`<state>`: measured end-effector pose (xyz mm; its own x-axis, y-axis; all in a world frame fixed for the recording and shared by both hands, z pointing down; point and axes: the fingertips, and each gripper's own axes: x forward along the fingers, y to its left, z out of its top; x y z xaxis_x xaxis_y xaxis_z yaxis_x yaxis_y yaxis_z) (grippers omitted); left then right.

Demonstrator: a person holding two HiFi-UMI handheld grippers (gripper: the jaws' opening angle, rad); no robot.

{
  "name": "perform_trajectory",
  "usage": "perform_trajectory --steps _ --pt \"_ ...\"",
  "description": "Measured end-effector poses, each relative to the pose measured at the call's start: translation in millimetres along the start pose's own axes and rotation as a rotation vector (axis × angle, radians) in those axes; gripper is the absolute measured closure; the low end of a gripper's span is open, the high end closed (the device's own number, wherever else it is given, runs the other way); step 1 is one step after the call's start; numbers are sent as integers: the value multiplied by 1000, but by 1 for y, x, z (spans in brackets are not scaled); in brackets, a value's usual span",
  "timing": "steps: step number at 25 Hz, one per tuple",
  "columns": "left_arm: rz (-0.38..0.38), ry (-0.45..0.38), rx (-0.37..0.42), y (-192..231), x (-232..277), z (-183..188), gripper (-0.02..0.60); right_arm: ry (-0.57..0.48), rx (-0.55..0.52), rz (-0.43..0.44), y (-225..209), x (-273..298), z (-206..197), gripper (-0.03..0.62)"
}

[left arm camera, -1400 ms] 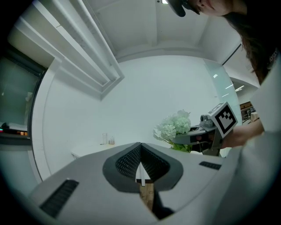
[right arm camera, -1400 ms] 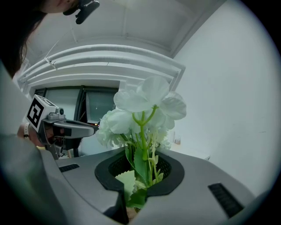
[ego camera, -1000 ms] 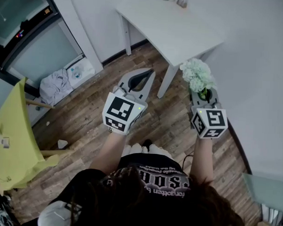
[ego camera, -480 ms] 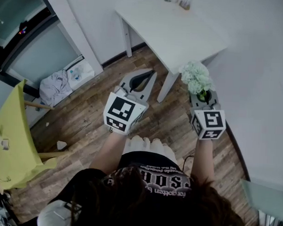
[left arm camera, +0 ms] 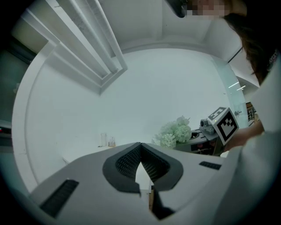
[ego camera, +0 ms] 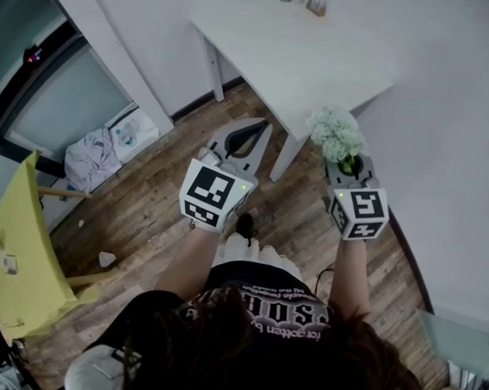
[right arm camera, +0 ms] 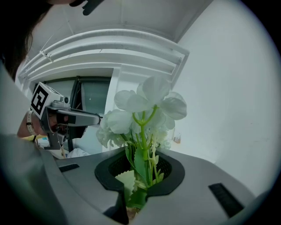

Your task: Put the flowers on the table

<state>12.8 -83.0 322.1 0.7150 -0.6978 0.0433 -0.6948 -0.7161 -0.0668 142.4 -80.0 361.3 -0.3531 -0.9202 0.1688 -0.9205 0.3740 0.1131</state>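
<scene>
A bunch of white flowers (ego camera: 336,133) with green stems stands up out of my right gripper (ego camera: 348,164), which is shut on the stems. It hangs over the wooden floor just in front of the white table (ego camera: 291,55), near its front right corner. In the right gripper view the flowers (right arm camera: 145,110) rise from between the dark pads of the right gripper (right arm camera: 141,169). My left gripper (ego camera: 255,128) is held level to the left, jaws closed together with nothing in them. The left gripper view shows its tips (left arm camera: 140,146) touching and the flowers (left arm camera: 174,132) off to the right.
Small glass items (ego camera: 316,1) stand at the table's far edge. A yellow chair (ego camera: 16,245) is at the left, with a heap of pale cloth and bags (ego camera: 101,147) by the dark cabinet. A white wall (ego camera: 449,142) runs close on the right.
The person has taken a small step toward the table, and one foot now shows below the left gripper. Both grippers keep their pose, and the flowers stay gripped.
</scene>
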Motion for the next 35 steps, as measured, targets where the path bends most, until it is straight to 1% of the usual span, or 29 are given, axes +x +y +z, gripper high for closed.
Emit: perform_trajectory --steps 5,9,14,21,26,30,35 --pt "-13 -1 3 28 32 1 581 3 5 -16 -19 34 4 519" --pt "-32 -1 8 51 58 4 581 17 19 -12 -31 63 4 519" --pt "-53 2 9 78 86 3 581 28 5 -16 -44 100 8 519" --pt "-81 -3 12 106 117 0 581 45 -6 -23 -61 141 8 519" --pt "-72 -6 8 127 131 -1 581 66 -30 -2 -67 164 6 519" --pt "-83 9 12 130 145 -6 581 80 -25 6 -80 178 1 519" --pt "-57 25 2 149 171 -11 581 85 -24 51 -93 209 -4 519"
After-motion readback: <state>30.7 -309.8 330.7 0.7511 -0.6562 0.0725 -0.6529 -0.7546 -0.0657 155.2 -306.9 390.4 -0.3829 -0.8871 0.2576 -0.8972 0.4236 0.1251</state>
